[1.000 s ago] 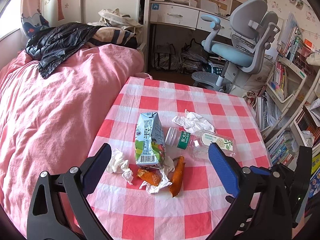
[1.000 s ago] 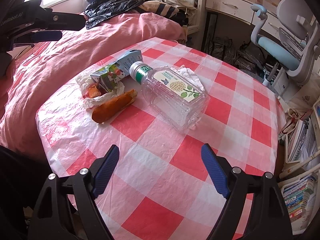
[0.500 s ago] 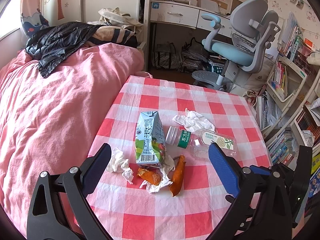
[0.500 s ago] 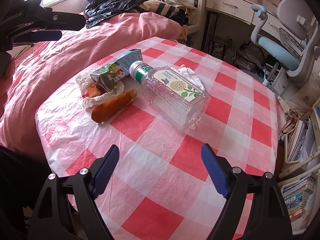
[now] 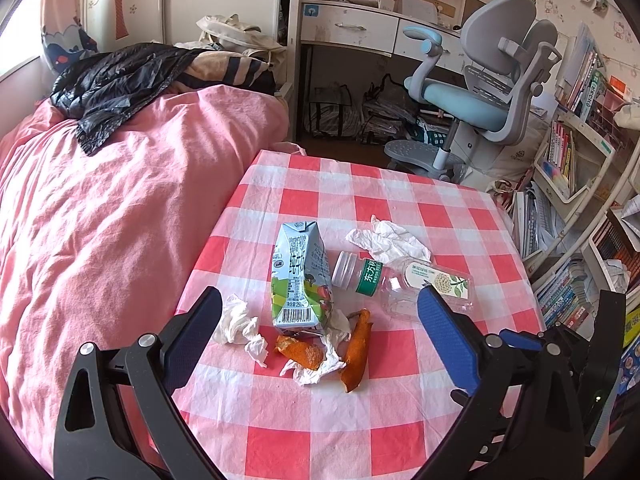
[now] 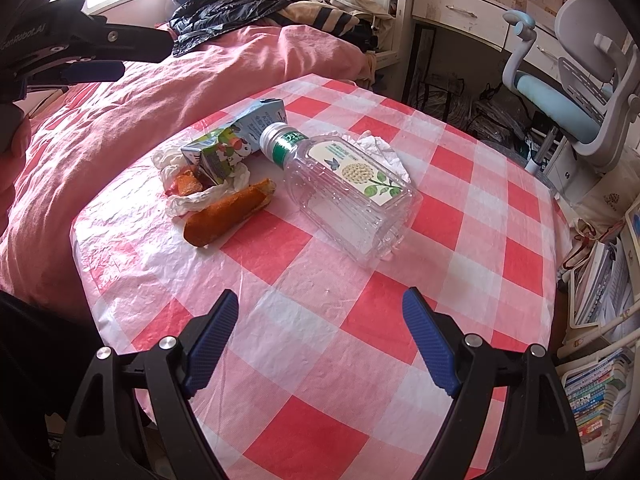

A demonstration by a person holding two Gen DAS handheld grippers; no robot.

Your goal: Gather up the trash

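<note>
Nothing has shifted: both the left hand-held gripper (image 5: 319, 316) and right hand-held gripper (image 6: 320, 332) still hover, jaws apart and empty, over the surface (image 6: 304, 364) where carton (image 5: 299, 276), bottle (image 6: 344, 188), peels (image 5: 357, 350) and tissues (image 5: 386, 237) lie uncollected.

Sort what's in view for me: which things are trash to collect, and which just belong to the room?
Trash, on the checked tablecloth:
- clear plastic bottle
- blue-green drink carton
- orange peel strips
- crumpled white tissues

Not the job:
- black jacket on the bed
- grey-blue desk chair
- shelved books
</note>
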